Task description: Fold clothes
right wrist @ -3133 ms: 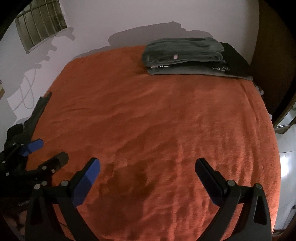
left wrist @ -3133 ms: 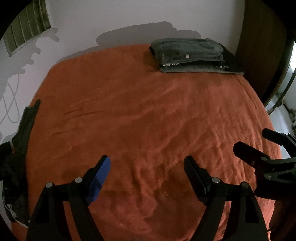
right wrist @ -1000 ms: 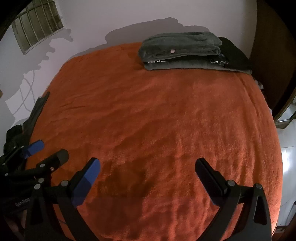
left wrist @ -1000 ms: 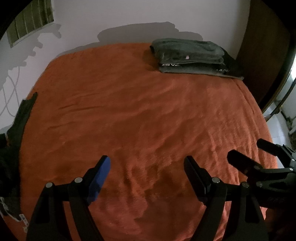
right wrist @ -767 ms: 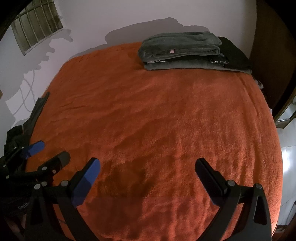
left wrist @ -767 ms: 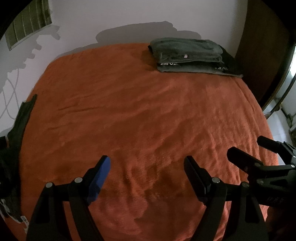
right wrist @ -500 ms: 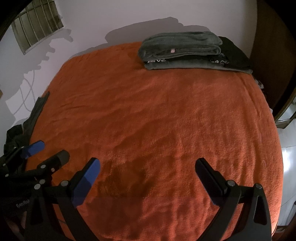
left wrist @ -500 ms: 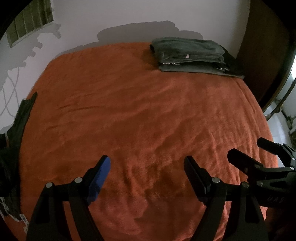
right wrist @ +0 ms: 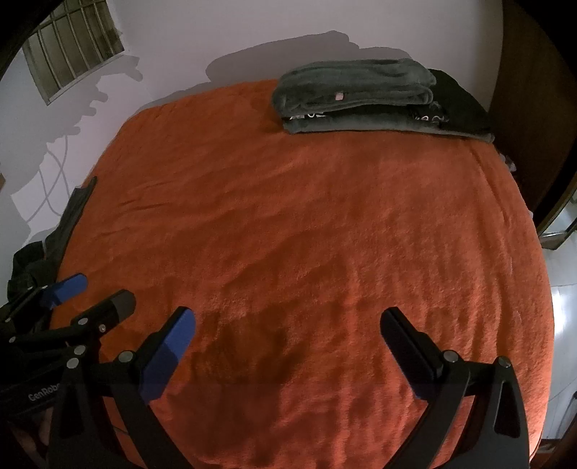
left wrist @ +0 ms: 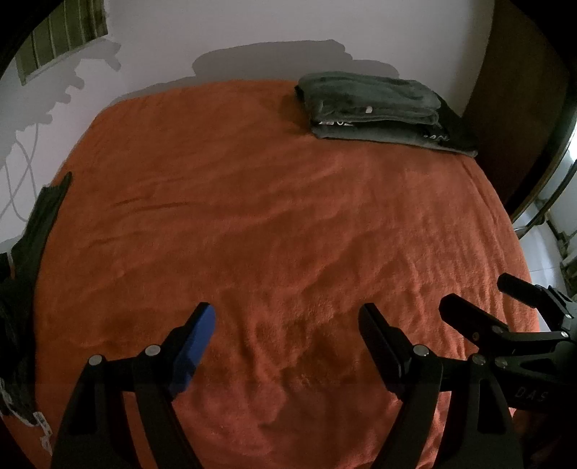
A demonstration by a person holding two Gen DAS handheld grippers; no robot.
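Observation:
A stack of folded dark grey-green clothes [left wrist: 382,108] [right wrist: 371,99] lies at the far right corner of the bed. Unfolded dark garments [left wrist: 25,259] [right wrist: 43,249] hang in a heap off the bed's left edge. My left gripper [left wrist: 286,323] hovers open over the near part of the orange cover, holding nothing. My right gripper [right wrist: 288,324] is also open and holds nothing, over the near middle of the bed. Each gripper shows in the other's view: the right gripper [left wrist: 476,303] at the right, the left gripper [right wrist: 97,292] at the left.
An orange fleece cover [left wrist: 274,216] [right wrist: 306,223] spreads over the whole bed. A white wall [left wrist: 252,32] with a barred vent [right wrist: 72,47] stands behind it. A dark wooden door [left wrist: 519,108] and a metal rail [left wrist: 537,205] are at the right. White cables [left wrist: 21,180] hang at left.
Both grippers stay open and nearly still over the bed; the views only drift slightly. The clothes have not moved.

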